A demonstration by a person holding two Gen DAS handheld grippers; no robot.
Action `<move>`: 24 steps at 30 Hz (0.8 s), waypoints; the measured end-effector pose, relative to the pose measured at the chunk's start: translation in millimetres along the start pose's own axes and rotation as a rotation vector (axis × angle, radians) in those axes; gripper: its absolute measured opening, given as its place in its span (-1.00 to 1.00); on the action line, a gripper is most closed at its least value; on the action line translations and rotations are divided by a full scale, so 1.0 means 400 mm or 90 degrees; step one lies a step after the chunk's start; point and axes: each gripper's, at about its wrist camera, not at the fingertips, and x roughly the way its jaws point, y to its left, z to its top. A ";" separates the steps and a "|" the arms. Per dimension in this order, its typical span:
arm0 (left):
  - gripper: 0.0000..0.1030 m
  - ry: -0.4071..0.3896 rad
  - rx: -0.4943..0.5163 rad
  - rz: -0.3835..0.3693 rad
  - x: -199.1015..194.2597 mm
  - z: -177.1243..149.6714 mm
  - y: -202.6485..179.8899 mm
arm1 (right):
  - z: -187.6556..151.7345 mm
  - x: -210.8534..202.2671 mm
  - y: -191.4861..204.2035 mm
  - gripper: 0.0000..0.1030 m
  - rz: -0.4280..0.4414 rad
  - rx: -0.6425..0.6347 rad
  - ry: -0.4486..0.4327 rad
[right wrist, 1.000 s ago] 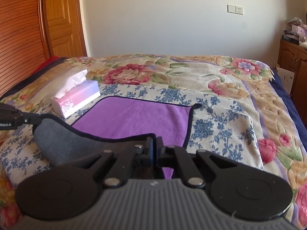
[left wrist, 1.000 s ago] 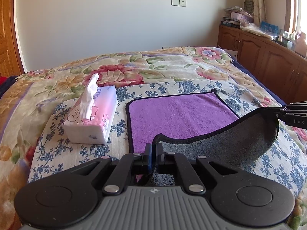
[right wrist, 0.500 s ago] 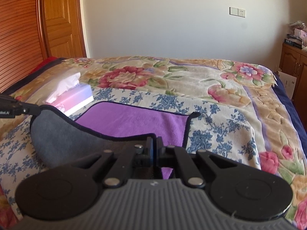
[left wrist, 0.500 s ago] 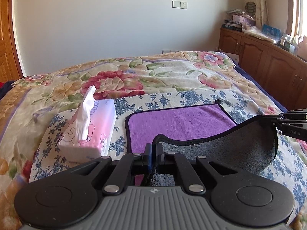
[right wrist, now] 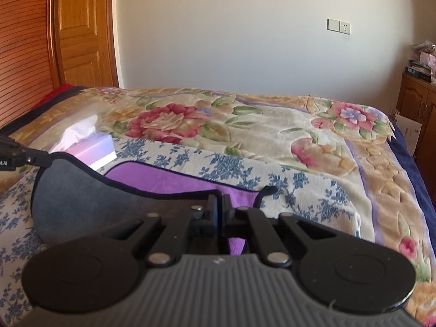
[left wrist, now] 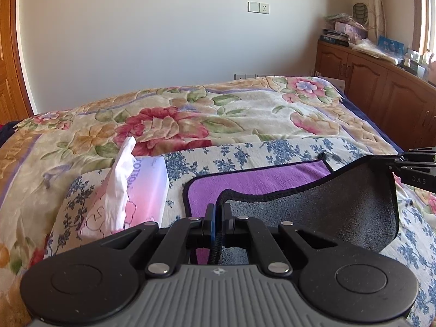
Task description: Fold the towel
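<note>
A towel, purple on top point(left wrist: 253, 181) and grey underneath point(left wrist: 340, 212), with a black hem, lies on the bed. Its near edge is lifted and curled toward the far edge. My left gripper point(left wrist: 218, 212) is shut on the near left corner. My right gripper point(right wrist: 219, 204) is shut on the near right corner; its fingers point(left wrist: 408, 163) show at the right of the left wrist view. The left gripper's fingers point(right wrist: 16, 155) show at the left edge of the right wrist view. The grey underside point(right wrist: 95, 201) sags between the two grippers over the purple face point(right wrist: 169, 179).
A pink tissue box point(left wrist: 136, 193) with a white tissue sticking up stands just left of the towel; it also shows in the right wrist view point(right wrist: 90, 144). A blue-flowered cloth point(left wrist: 272, 150) lies under the towel on a floral bedspread point(left wrist: 190, 117). Wooden cabinets point(left wrist: 381, 90) stand at right, a wooden door point(right wrist: 81, 32) at left.
Both grippers have carried the held near edge up and forward toward the far edge. Less of the purple face shows now. The tissue box has not moved.
</note>
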 end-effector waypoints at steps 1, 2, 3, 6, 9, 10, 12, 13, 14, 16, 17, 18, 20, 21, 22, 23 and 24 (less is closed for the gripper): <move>-0.91 0.000 0.002 0.001 0.006 0.004 0.000 | 0.003 0.005 0.000 -0.93 -0.001 -0.004 0.000; -0.91 -0.001 0.003 0.002 0.012 0.006 0.001 | 0.006 0.009 -0.001 -0.93 -0.002 -0.006 -0.001; -0.91 -0.002 0.004 0.003 0.017 0.010 0.001 | 0.009 0.014 -0.001 -0.93 -0.002 -0.008 -0.001; -0.91 -0.005 0.006 0.005 0.034 0.021 0.002 | 0.015 0.031 -0.004 -0.93 -0.005 -0.014 0.000; -0.91 -0.008 0.004 0.006 0.055 0.033 0.004 | 0.019 0.050 -0.011 -0.94 -0.009 -0.013 0.003; -0.91 -0.008 0.002 0.007 0.063 0.038 0.005 | 0.021 0.057 -0.014 -0.94 -0.011 -0.014 0.004; -0.91 -0.007 0.001 0.009 0.079 0.045 0.007 | 0.024 0.070 -0.020 -0.94 -0.013 -0.016 0.005; -0.91 -0.008 0.001 0.011 0.087 0.048 0.006 | 0.026 0.076 -0.022 -0.94 -0.013 -0.016 0.006; -0.91 -0.009 0.002 0.013 0.094 0.051 0.007 | 0.027 0.082 -0.026 -0.93 -0.014 -0.016 0.006; -0.91 -0.011 0.009 0.017 0.109 0.058 0.005 | 0.032 0.094 -0.032 -0.93 -0.015 -0.016 0.007; -0.91 -0.012 0.013 0.020 0.116 0.060 0.004 | 0.034 0.100 -0.036 -0.94 -0.015 -0.016 0.006; -0.91 -0.013 0.014 0.022 0.123 0.064 0.004 | 0.036 0.106 -0.039 -0.94 -0.016 -0.015 0.006; -0.91 -0.013 0.015 0.024 0.137 0.069 0.008 | 0.040 0.119 -0.045 -0.93 -0.016 -0.016 0.007; -0.91 -0.012 0.016 0.024 0.144 0.072 0.009 | 0.041 0.125 -0.046 -0.93 -0.017 -0.017 0.008; -0.91 -0.011 0.015 0.026 0.150 0.073 0.011 | 0.042 0.132 -0.048 -0.93 -0.018 -0.019 0.009; -0.91 -0.010 0.015 0.026 0.157 0.074 0.012 | 0.042 0.139 -0.049 -0.93 -0.018 -0.020 0.011; -0.91 -0.010 0.016 0.028 0.163 0.075 0.012 | 0.042 0.146 -0.050 -0.93 -0.019 -0.020 0.012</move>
